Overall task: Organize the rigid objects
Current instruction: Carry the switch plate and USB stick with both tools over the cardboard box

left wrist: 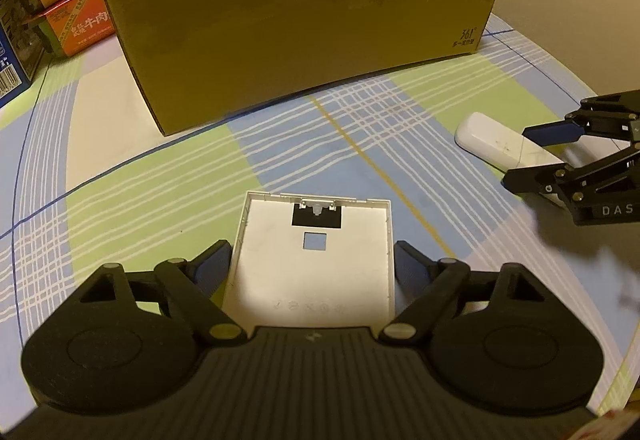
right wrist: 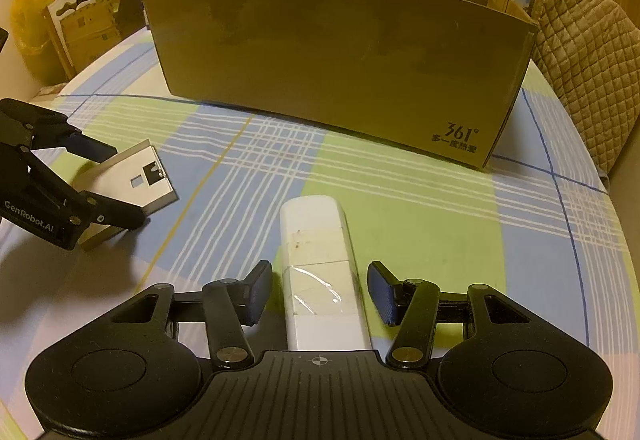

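Box (right wrist: 320, 51): plain brown. Cloth (right wrist: 400, 207): blue, green and white plaid. Plate (left wrist: 312, 272) and bar (right wrist: 320, 272): white. Grippers: black.

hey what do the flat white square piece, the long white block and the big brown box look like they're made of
Flat white square piece: likely hard plastic, matte, with thin moulded rim and clean cutouts. Long white block: probably plastic too, smooth, with clear glossy tape wrapped around it. Big brown box: cardboard, dull with printed logo.

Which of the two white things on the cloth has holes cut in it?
The flat square white plate between the left tongs has a square hole and a dark cutout. The long white block between the right tongs has none.
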Tool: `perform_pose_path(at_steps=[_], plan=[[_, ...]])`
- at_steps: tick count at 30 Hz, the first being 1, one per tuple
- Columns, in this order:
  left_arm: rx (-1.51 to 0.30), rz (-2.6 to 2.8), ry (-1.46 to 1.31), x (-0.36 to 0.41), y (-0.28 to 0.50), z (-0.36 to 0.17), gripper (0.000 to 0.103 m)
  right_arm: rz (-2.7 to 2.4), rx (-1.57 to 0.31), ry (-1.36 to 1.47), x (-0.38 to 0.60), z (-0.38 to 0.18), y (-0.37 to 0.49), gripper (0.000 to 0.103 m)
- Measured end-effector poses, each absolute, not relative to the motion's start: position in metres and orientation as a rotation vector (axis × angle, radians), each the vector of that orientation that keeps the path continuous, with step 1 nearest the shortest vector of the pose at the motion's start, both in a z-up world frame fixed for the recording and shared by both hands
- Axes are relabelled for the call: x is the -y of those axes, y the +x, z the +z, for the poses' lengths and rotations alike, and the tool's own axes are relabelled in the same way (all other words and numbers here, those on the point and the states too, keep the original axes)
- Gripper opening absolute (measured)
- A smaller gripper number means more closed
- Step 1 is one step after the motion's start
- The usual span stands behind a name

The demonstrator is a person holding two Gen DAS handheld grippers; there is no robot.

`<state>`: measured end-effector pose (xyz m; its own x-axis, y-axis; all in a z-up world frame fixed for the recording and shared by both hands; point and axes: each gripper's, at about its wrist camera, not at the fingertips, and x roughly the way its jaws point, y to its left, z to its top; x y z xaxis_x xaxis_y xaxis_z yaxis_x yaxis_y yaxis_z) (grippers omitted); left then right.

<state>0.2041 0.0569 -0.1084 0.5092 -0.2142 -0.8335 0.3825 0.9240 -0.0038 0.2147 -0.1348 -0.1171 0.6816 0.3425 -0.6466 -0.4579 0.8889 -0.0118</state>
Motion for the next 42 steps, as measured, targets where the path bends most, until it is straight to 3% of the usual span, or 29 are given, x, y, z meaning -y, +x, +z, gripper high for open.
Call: perform_pose_path(at_steps=[5,23,42], plan=[[-0.979,-0.363,0.207,-0.056,0.205,-0.108,0.089,0.429,-0.680,-0.167,0.135,-0.116,0.214,0.038],[-1.035,-0.227,0.138,-0.051,0.205,-0.100,0.084,0.429,-0.714,-0.127,0.140,-0.109,0.207,0.037],[-0.985,-0.127,0.024,-0.050,0.164,-0.016,0.084,0.422,-0.654,-0.076,0.155,-0.053,0.165,0.037]])
